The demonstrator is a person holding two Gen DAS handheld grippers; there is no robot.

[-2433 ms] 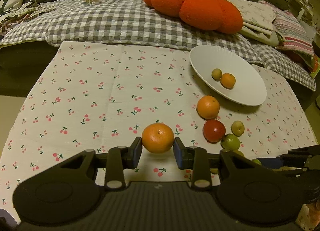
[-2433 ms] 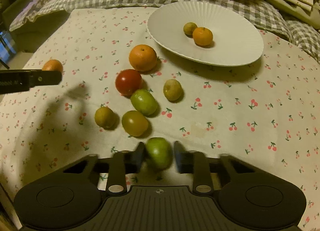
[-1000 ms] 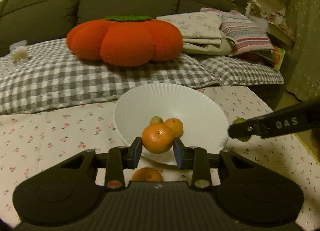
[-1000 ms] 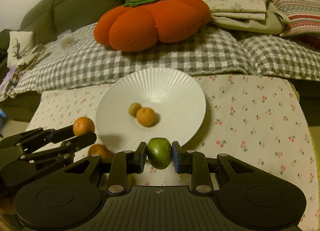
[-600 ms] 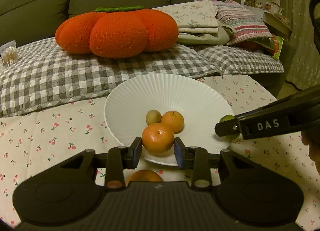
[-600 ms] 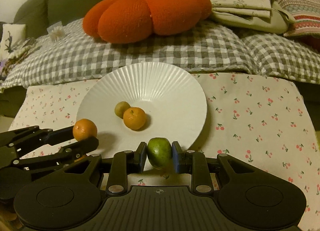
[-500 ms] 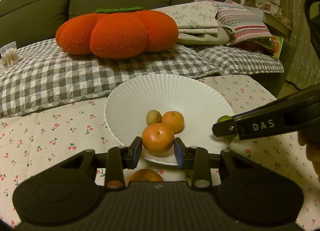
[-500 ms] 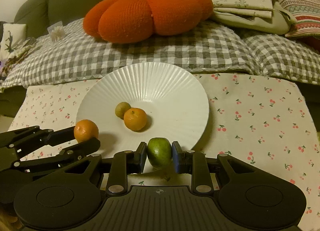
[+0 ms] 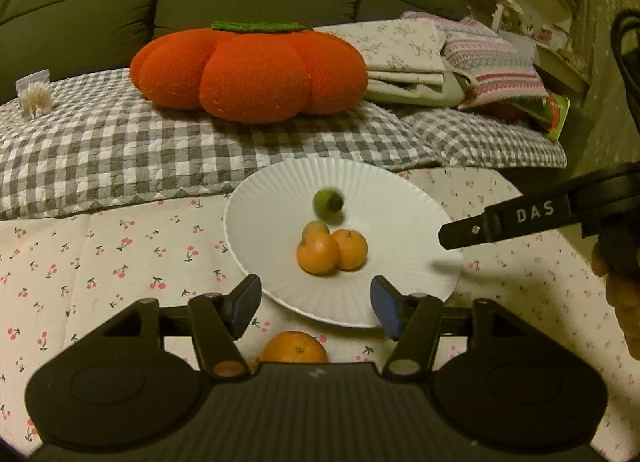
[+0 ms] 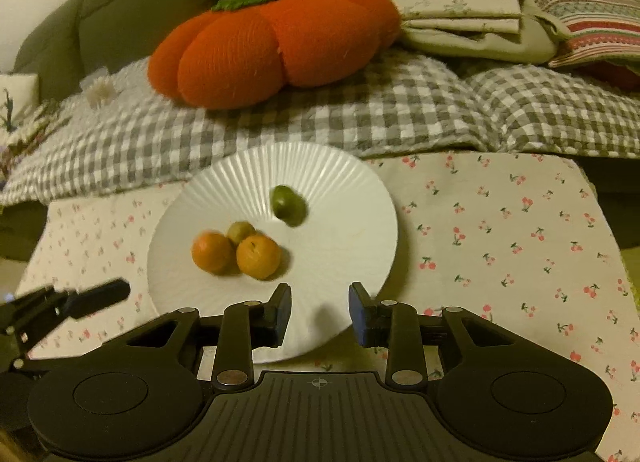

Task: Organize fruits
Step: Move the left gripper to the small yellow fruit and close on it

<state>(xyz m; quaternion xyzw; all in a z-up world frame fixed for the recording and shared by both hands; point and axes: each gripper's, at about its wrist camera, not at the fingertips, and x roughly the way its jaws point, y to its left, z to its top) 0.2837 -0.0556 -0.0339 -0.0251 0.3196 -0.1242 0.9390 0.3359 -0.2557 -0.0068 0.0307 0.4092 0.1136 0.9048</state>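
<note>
A white ribbed plate (image 9: 400,202) (image 10: 352,238) sits on the cherry-print tablecloth. In it lie two oranges (image 9: 318,254) (image 10: 212,252), (image 9: 351,249) (image 10: 258,256), a small yellow-green fruit (image 10: 240,231) behind them, and a green fruit (image 9: 328,201) (image 10: 287,202), blurred, farther back. My left gripper (image 9: 316,306) is open and empty at the plate's near rim. My right gripper (image 10: 319,312) is open and empty over the near rim; its finger shows in the left wrist view (image 9: 500,220). Another orange (image 9: 294,348) lies on the cloth under my left gripper.
A grey checked blanket (image 9: 120,150) covers the sofa behind the table. On it are an orange pumpkin cushion (image 9: 248,70) (image 10: 272,46) and folded linens (image 9: 404,58) (image 10: 460,18). The left gripper's fingers (image 10: 80,302) show at the right wrist view's left edge.
Both grippers opened. The orange from my left gripper now lies in the plate beside the other orange. The green fruit from my right gripper is in the plate, farther back.
</note>
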